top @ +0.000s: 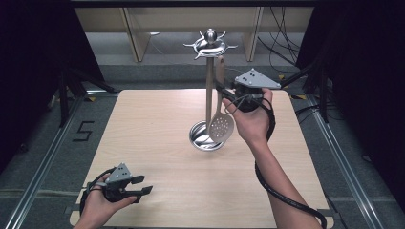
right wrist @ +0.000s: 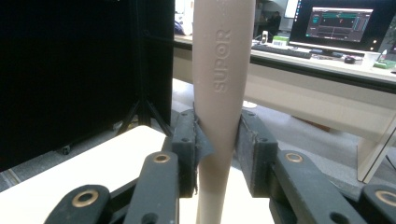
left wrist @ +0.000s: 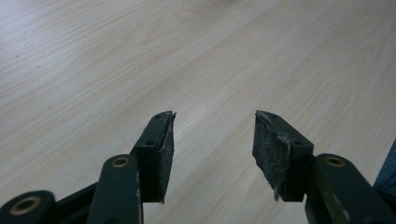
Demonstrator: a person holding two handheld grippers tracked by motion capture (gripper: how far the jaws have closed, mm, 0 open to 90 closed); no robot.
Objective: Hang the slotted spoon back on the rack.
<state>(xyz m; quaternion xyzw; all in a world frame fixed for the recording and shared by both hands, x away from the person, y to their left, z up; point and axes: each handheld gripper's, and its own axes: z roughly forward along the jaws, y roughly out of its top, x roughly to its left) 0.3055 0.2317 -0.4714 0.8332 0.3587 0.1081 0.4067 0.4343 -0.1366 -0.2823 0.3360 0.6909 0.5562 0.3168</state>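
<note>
The right gripper [top: 224,93] is closed on the handle of the slotted spoon [top: 220,125], which hangs upright beside the pole of the metal stand [top: 208,86], near the far edge of the table [top: 157,143]. The left gripper [top: 141,186] is open, with nothing between its jaws, near the front left corner.

1. "SUPOR" — raised letters running lengthwise along the beige handle [right wrist: 223,60] of the slotted spoon [top: 220,125]; the word reads sideways in the right gripper view, just above where the right claw [right wrist: 217,151] clamps the handle.
2. "5" — a black figure marked on the grey floor [top: 82,130], to the left of the desk [top: 157,138].
3. The monitor [right wrist: 343,23] behind the handle shows writing too small to read.
</note>
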